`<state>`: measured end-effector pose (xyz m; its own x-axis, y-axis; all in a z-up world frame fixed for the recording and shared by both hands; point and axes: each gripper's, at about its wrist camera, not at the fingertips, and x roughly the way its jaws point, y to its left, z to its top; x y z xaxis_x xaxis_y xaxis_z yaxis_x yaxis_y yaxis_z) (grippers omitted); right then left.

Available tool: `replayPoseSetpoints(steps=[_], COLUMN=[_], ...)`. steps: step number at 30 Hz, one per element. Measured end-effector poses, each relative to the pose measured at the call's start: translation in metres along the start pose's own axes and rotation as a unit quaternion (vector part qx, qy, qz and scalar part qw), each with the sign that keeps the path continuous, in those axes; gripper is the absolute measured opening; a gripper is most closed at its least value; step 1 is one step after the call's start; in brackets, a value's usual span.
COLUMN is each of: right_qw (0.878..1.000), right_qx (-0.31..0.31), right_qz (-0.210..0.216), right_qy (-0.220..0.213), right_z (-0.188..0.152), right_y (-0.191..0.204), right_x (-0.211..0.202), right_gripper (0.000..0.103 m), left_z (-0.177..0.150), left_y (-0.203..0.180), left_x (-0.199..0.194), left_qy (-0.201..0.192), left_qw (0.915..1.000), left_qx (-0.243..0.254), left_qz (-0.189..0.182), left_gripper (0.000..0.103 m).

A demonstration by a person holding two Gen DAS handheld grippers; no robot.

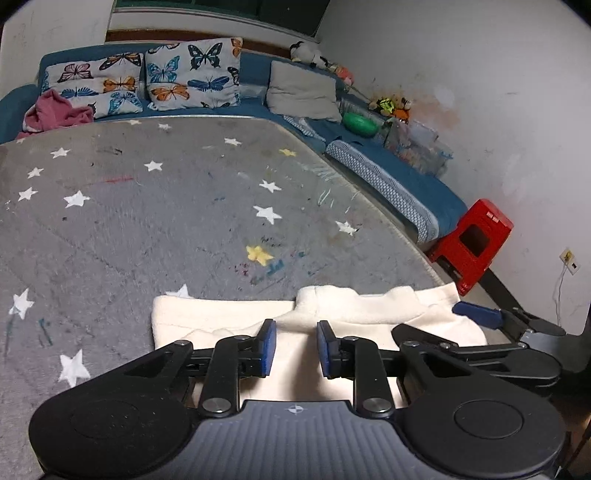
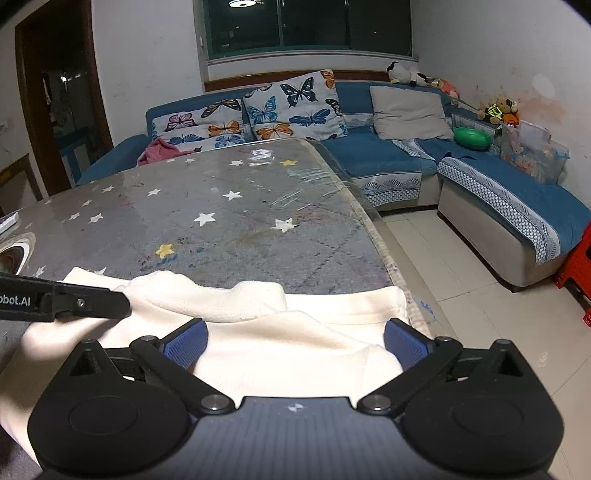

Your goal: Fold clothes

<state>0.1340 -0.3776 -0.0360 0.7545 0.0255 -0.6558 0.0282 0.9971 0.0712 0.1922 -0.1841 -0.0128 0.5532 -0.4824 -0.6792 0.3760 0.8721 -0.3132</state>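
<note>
We're in a home living room: a blue corner sofa at twelve o'clock carries butterfly cushions, soft toys line its back, and a dark window sits above our star-patterned table.

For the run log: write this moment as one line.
task: fold clothes | left gripper: open, over cream garment | right gripper: open wide, over same garment | garment: on starred table cover, near edge

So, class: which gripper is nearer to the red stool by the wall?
Right. The right gripper hovers open over the cream garment's end at the table edge facing the red stool; the left gripper is further along the garment, away from it.
</note>
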Motion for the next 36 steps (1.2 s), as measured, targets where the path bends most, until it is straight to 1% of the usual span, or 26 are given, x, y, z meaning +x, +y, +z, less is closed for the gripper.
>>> replayPoseSetpoints(steps=[6, 9, 13, 19, 24, 26, 29, 32, 34, 36], right_qw=[1.000, 1.000, 1.000, 0.999, 0.998, 0.998, 0.998, 0.997, 0.996, 0.996], right_qx=[-0.003, -0.010, -0.025, -0.027, -0.037, -0.035, -0.030, -0.058, -0.077, -0.077], right_qz=[-0.007, -0.005, 0.002, 0.034, 0.043, 0.050, 0.048, 0.040, 0.031, 0.039], right_qy=[0.003, -0.002, -0.015, -0.023, -0.032, -0.028, -0.025, -0.023, -0.024, -0.038], right_z=[0.001, 0.002, -0.001, -0.017, -0.042, -0.049, -0.063, -0.073, -0.072, -0.069], right_y=[0.004, 0.008, 0.015, 0.023, 0.028, 0.029, 0.029, 0.035, 0.043, 0.046], right_x=[-0.001, -0.011, -0.030, -0.066, -0.094, -0.097, -0.100, -0.099, -0.103, -0.109], right_gripper=[0.103, 0.103, 0.103, 0.103, 0.103, 0.103, 0.103, 0.103, 0.103, 0.103], left_z=[-0.002, -0.005, -0.011, -0.035, -0.058, -0.067, -0.076, -0.077, -0.077, -0.078], left_y=[-0.003, -0.006, -0.012, -0.017, -0.020, -0.017, -0.015, -0.015, -0.014, -0.011], left_x=[-0.009, -0.019, -0.034, -0.062, -0.082, -0.082, -0.080, -0.081, -0.086, -0.092], left_qy=[-0.003, -0.010, -0.018, -0.027, -0.031, -0.025, -0.024, -0.028, -0.030, -0.035], left_qw=[1.0000, 0.9999, 0.9996, 0.9988, 0.9978, 0.9982, 0.9982, 0.9981, 0.9983, 0.9983], left_qx=[0.004, 0.010, 0.020, 0.042, 0.059, 0.055, 0.055, 0.055, 0.050, 0.047], left_qz=[0.002, 0.006, 0.006, -0.003, -0.006, -0.003, -0.003, -0.001, -0.002, -0.001], left_gripper=[0.029, 0.036, 0.036, 0.038, 0.038, 0.038, 0.037, 0.037, 0.038, 0.038])
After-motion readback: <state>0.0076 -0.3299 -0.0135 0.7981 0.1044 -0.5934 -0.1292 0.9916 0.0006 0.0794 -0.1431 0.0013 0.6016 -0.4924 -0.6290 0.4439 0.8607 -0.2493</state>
